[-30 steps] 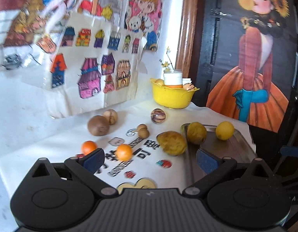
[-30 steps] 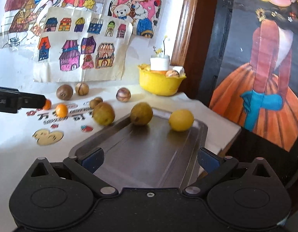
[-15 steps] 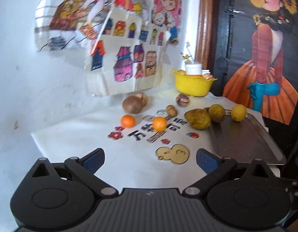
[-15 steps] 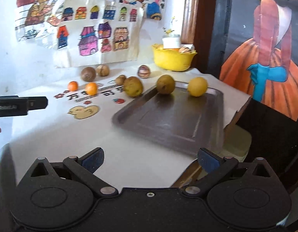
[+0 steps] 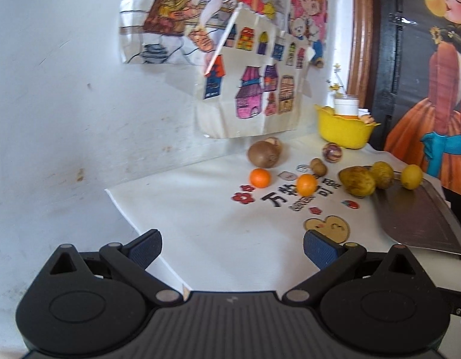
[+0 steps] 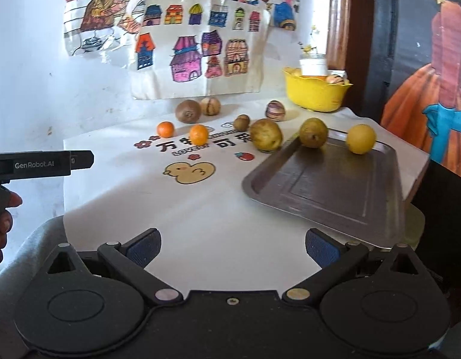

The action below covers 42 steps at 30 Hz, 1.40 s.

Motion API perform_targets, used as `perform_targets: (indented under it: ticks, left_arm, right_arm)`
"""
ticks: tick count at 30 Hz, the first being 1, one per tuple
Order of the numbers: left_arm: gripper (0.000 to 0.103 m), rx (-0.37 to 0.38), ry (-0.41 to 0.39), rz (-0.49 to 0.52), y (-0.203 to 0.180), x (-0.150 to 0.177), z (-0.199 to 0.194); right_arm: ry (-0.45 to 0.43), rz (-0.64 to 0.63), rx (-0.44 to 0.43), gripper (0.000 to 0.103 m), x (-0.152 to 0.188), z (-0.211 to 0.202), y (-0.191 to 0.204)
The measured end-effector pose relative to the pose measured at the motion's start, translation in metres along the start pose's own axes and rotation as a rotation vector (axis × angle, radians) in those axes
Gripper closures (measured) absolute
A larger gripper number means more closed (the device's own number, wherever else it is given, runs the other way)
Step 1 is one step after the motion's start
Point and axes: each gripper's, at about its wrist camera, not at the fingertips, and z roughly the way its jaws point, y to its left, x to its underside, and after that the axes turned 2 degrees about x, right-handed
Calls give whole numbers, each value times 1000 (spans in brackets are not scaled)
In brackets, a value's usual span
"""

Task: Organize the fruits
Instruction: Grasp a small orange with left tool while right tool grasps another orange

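Note:
A metal tray (image 6: 335, 191) lies at the right of the white cloth and holds a yellow lemon (image 6: 361, 138) and a greenish pear (image 6: 313, 133). A second pear (image 6: 265, 135) sits just left of the tray. Two small oranges (image 6: 198, 134) (image 6: 165, 129), a brown kiwi (image 6: 187, 111) and several small round fruits lie further left. My left gripper (image 5: 232, 246) is open and empty, back over the cloth's near left edge. My right gripper (image 6: 232, 246) is open and empty, near the front edge. The left gripper's body shows at the left in the right wrist view (image 6: 42, 164).
A yellow bowl (image 6: 315, 91) with a white jar and small items stands at the back right. Children's drawings hang on the white wall behind. The table's right edge drops off beside a dark door with a poster.
Both grippers have pulled back and away from the fruits and tray, so the table looks farther off. The left one has also swung left. Both stay open and empty.

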Motion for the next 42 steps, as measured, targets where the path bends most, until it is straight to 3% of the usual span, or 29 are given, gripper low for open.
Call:
perform_targets:
  ticks: [7, 16, 22, 27, 36, 42]
  left_arm:
    - [0, -56, -8, -62, 14, 0, 8]
    - [0, -92, 36, -62, 18, -4, 32]
    - [0, -21, 48, -25, 17, -22, 55]
    - [0, 38, 97, -52, 23, -32, 81]
    - [0, 35, 135, 85, 18, -60, 131]
    - [0, 57, 145, 135, 16, -72, 155]
  right_arm:
    - [-89, -47, -62, 1, 0, 13, 4]
    - [-86, -50, -100, 1, -7, 42, -4]
    - [-85, -121, -114, 1, -20, 58, -7]
    - [-86, -149, -118, 1, -29, 74, -9]
    - [-82, -311, -157, 1, -76, 115, 0]
    - [-107, -452, -124, 1, -95, 145, 12]
